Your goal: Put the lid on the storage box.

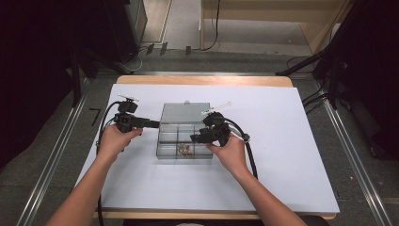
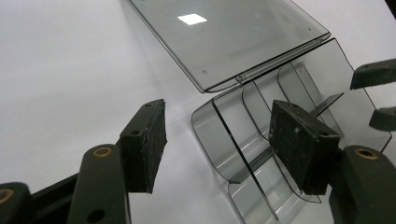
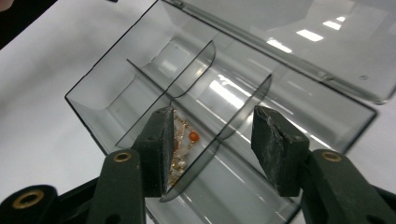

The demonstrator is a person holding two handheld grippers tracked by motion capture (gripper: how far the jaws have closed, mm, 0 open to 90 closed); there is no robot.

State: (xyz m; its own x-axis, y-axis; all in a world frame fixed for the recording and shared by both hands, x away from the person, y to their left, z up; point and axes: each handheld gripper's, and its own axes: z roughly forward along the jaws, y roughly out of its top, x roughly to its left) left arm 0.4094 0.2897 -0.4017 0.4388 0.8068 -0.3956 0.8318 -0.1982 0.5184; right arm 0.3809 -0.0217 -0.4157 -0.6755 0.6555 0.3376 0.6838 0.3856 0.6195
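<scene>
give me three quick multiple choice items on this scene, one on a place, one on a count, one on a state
1. Where does the beaded jewellery lie in the clear box?
A. a near-row compartment
B. a far-row compartment
C. on the lid

2. How many grippers reach the box?
A. one
B. two
C. three

3. How is the lid?
A. shut
B. open, laid back flat
C. removed

Answers:
1 A, the high view shows it in the near middle compartment.
2 B, left gripper and right gripper.
3 B, it lies flat behind the box, hinged.

Smoky grey clear box (image 1: 184, 134), gold-and-orange, perhaps pearly, beads (image 3: 183, 142), black tools, white table (image 1: 282, 141).
</scene>
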